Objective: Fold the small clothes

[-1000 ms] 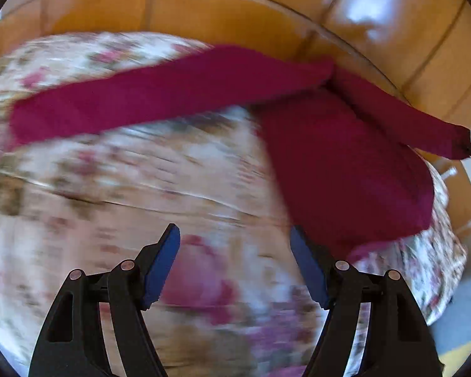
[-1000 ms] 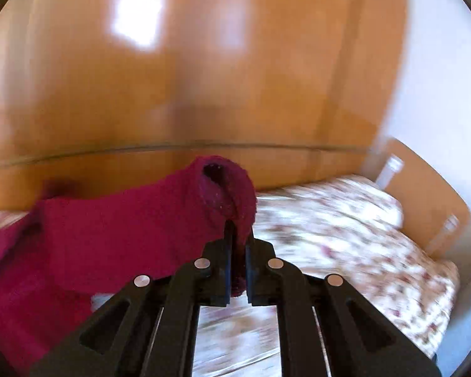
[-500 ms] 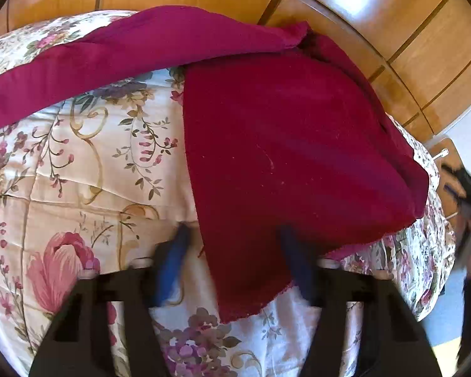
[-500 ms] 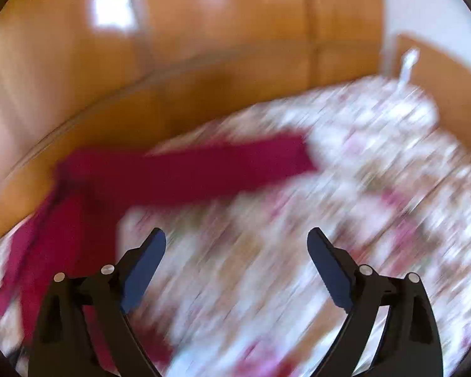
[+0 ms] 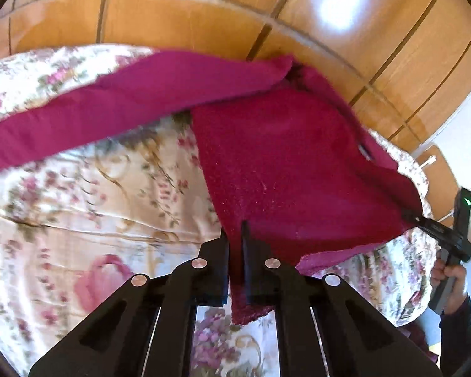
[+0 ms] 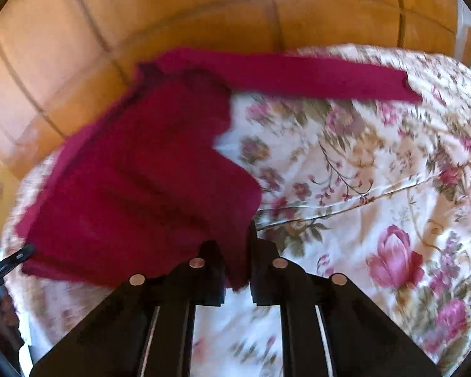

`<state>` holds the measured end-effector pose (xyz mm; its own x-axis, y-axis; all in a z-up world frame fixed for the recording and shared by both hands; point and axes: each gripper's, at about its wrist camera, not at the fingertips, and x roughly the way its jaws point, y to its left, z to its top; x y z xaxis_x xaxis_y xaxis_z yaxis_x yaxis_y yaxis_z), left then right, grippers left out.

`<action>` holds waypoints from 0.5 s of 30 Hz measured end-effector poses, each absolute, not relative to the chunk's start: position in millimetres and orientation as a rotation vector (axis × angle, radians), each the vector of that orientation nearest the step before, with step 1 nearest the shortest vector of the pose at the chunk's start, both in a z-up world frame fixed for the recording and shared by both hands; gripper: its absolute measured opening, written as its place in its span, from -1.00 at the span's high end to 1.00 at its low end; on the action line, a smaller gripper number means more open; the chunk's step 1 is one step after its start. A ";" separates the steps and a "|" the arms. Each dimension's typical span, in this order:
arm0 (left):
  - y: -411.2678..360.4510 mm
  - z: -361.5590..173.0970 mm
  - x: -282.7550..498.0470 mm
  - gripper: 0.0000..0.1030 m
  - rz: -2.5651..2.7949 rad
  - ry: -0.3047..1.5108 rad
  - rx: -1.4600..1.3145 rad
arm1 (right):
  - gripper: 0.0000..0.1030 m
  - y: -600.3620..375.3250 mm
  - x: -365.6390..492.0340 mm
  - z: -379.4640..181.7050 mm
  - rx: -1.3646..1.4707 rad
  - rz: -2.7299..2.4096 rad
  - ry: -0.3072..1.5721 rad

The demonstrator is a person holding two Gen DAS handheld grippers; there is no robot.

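Left wrist view: the black two-finger left gripper [image 5: 235,251], jaws pressed together, pinches the near hem corner of a dark magenta knitted long-sleeved top [image 5: 285,169]. The garment's body spreads ahead and to the right of this gripper; one long sleeve [image 5: 110,106] runs away to its left across the bed. At the far right edge, the other black hand-held gripper bites the opposite hem corner, carried by a person's hand [image 5: 449,279] in a dark sleeve.

Right wrist view: the right gripper [image 6: 237,251], jaws likewise closed, pinches a hem corner of the same top [image 6: 141,182], whose body lies ahead and to its left; the sleeve [image 6: 298,75] extends ahead and to its right. The tip of the left gripper shows at the far left edge, on the garment's hem. This view is somewhat blurred.

Surface: a cream quilted bedspread with pink roses and green foliage [image 5: 88,188], [image 6: 376,172], covering a bed. Beyond the bed stands a glossy honey-coloured wooden panelled wall [image 5: 204,15], reflecting bright light patches; a pale wall [image 5: 464,125] and a wooden headboard [image 5: 436,172] appear to the right of the left gripper
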<state>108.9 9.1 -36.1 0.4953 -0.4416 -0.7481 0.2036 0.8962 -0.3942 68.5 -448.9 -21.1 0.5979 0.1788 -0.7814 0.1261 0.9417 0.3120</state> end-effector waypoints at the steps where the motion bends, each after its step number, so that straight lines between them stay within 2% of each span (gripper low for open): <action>1: 16.6 -28.7 104.5 0.90 -0.409 0.968 -0.284 | 0.84 -444.3 52.2 -6.8 0.359 0.070 0.909; 4: 31.7 -13.7 89.7 0.90 -0.431 0.947 -0.300 | 0.87 -430.9 17.4 14.1 0.359 0.131 0.876; 8: 48.3 -3.7 46.6 0.90 -0.450 0.943 -0.266 | 0.88 -416.4 -29.6 9.9 0.402 0.175 0.907; 15: 62.8 -47.3 -2.1 0.89 -0.404 1.064 -0.266 | 0.87 -409.3 -68.8 -58.5 0.456 0.101 1.089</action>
<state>-2.1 62.8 -47.3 0.4224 -0.4446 -0.7899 0.1922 0.8955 -0.4014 -68.8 -409.3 -58.5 0.4690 0.2994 -0.8309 0.1417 0.9031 0.4054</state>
